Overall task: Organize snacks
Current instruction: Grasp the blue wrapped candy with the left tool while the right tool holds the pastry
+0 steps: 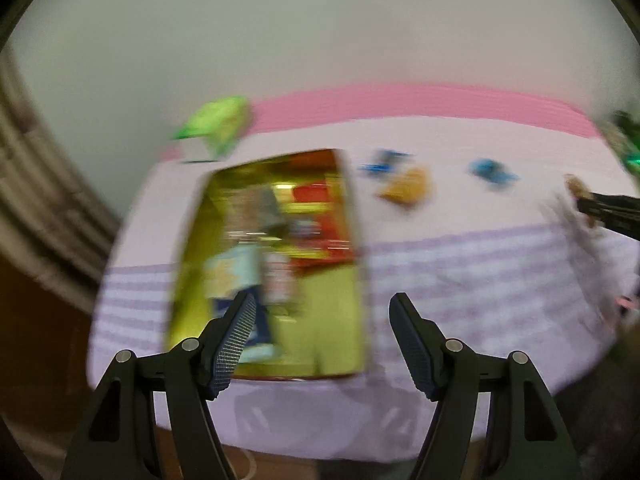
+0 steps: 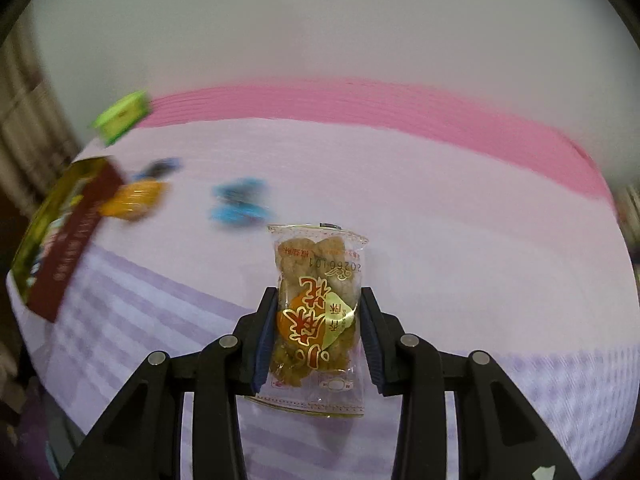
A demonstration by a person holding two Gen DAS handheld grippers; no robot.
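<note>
- Snack packet [image 2: 318, 316]: a clear plastic pouch with crimped ends, holding brown, lumpy fried pieces. A red, orange and gold label with Chinese characters sits mid-face; a printed date code runs above it.
- Position: the packet is gripped between the two blue pads of the right hand-held gripper [image 2: 319, 334], raised above the cloth-covered surface [image 2: 460, 208]. It stands lengthwise along the fingers, its top end pointing away from the camera.
- Left hand-held gripper [image 1: 322, 340]: jaws spread wide, nothing between them, hovering over the near edge of the tray.
- Tray [image 1: 192, 248]: gold-lined, red-sided, rectangular, containing several blurred packets.
- Beyond the tray: an orange packet [image 1: 406, 188] and blue wrapped sweets [image 1: 490, 172] lie loose on the cloth; a green box [image 1: 218, 128] sits at the far left corner.
</note>
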